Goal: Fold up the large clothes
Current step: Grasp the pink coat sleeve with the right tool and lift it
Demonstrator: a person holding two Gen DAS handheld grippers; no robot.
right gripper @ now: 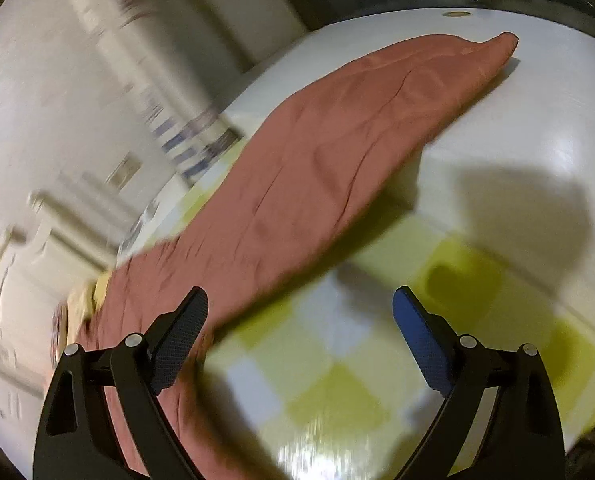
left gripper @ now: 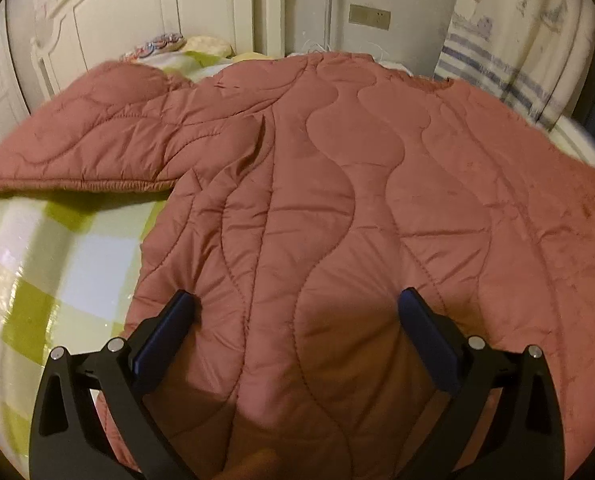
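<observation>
Quilted pink jacket (left gripper: 337, 184) is spread flat on the checked bed (left gripper: 37, 248), both claws released and empty, left claw (left gripper: 297, 320) hung over its body, right claw (right gripper: 301, 320) beside its sleeve (right gripper: 377, 112); a sleeve grasp is judged due next.

Right wrist view motion-blurred: wall (right gripper: 37, 120), striped cloth (right gripper: 189, 148) and headboard (right gripper: 25, 240) smeared, detail unreadable
Pink quilted garment (left gripper: 337, 200) cut off by lower and right edges in left wrist view; its near hem hidden behind left gripper (left gripper: 297, 312) frame
Pillows (left gripper: 165, 46) mostly hidden behind garment
Checked bedsheet (left gripper: 57, 260) largely covered
</observation>
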